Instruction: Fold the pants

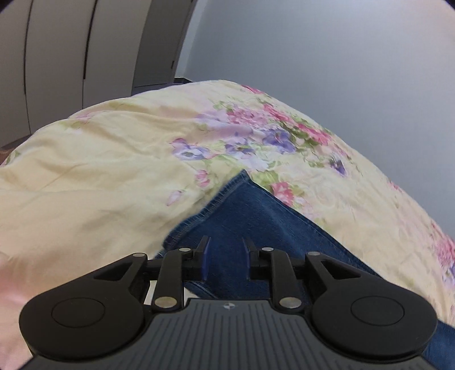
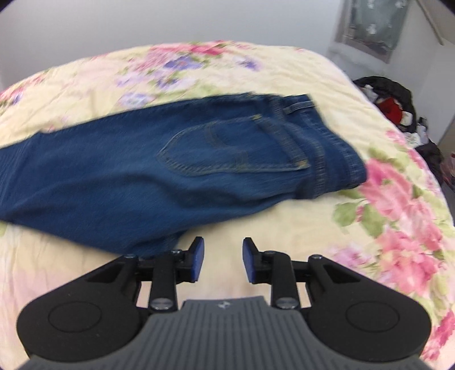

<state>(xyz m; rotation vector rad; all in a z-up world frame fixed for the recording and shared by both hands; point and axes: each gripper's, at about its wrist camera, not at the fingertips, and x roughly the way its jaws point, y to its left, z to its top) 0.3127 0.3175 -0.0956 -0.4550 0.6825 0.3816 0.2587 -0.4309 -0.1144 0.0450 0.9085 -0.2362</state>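
Note:
Blue denim pants (image 2: 176,168) lie across a floral bedspread (image 2: 284,227), waistband and back pocket to the right, legs running off to the left. My right gripper (image 2: 223,260) is open and empty, just in front of the pants' near edge, over bare bedspread. In the left wrist view a leg end of the pants (image 1: 250,216) with its stitched hem points away from me. My left gripper (image 1: 226,257) is open, low over this denim, with fabric showing between its blue pads (image 1: 205,260). I cannot tell whether it touches the cloth.
The yellow bedspread with pink and purple flowers (image 1: 113,159) covers the whole bed. A wardrobe (image 1: 71,57) stands beyond the bed on the left. A pile of dark and red clothes (image 2: 395,105) lies off the bed's right side, under a wall picture (image 2: 372,25).

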